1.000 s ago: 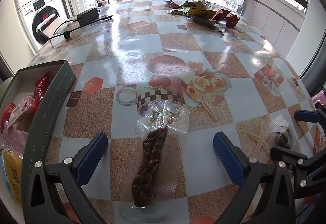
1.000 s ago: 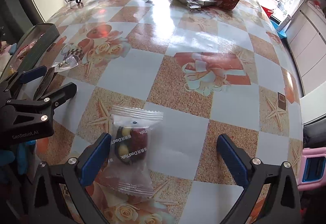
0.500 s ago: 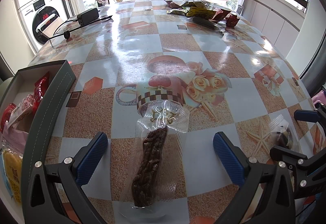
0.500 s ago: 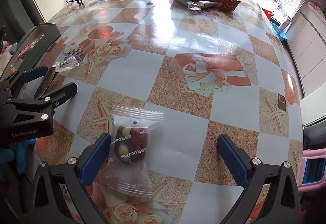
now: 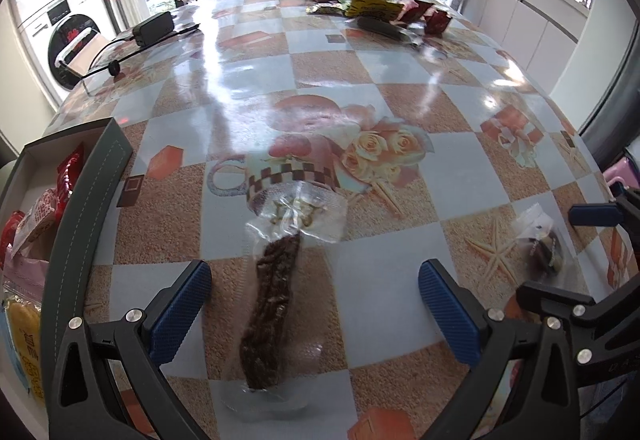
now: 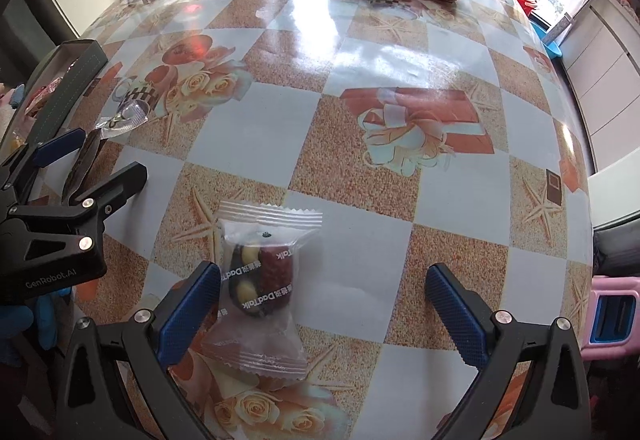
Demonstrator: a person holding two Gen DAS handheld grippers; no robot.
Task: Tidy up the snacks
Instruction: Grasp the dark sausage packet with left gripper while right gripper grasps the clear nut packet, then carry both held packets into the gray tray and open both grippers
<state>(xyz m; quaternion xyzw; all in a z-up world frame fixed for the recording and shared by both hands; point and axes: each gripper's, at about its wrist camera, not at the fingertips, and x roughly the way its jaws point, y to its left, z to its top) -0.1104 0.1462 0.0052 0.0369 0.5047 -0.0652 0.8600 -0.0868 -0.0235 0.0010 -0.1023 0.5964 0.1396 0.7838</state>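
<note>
Your dark, knobbly jerky strip (image 5: 272, 304), sealed in clear film, lies flat near the desk's (image 5: 360, 87) front edge between your left gripper's (image 5: 314, 304) wide-open jaws. The crinkly clear candy packet (image 6: 260, 280) lies beside your right gripper's (image 6: 322, 308) left jaw, jaws spread, holding nothing.

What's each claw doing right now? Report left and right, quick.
Left claw: open, holding nothing, straddling the jerky packet.
Right claw: open, holding nothing, the date-and-nut packet lying by its left finger.

Box (image 5: 86, 199) contents cut off left
</note>
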